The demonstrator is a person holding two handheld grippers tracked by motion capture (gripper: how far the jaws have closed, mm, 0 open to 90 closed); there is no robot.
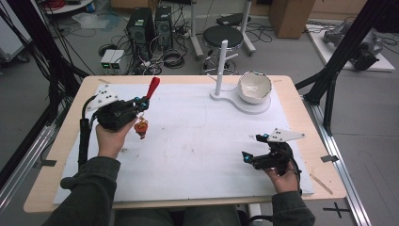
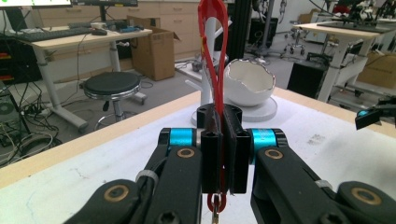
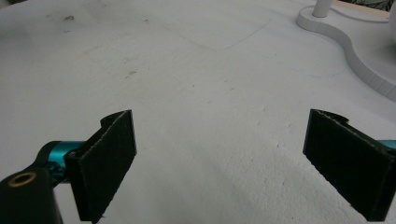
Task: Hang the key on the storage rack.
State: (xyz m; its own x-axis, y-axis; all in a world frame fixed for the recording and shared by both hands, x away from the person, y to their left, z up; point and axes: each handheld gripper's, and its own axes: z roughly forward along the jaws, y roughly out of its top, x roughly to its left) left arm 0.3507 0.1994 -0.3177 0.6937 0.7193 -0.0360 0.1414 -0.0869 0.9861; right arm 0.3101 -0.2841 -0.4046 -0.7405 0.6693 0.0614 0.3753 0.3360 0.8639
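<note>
One red strap loop (image 2: pixel 215 56) with a small red charm (image 1: pixel 141 128) hanging below it sits pinched upright in the closed left tongs (image 2: pixel 223 154), above the tabletop's (image 1: pixel 188 141) left side. The right tongs (image 3: pixel 224 163) gape wide, empty. A loosened pinch could drop it. One eggshell-shaped bowl (image 1: pixel 254 86), one white peg stand (image 1: pixel 221 66).

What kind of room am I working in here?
Likely a robotics or electronics lab: computer towers and tangled cables sit on the floor behind the table, with desks, a stool and cardboard boxes beyond.
</note>
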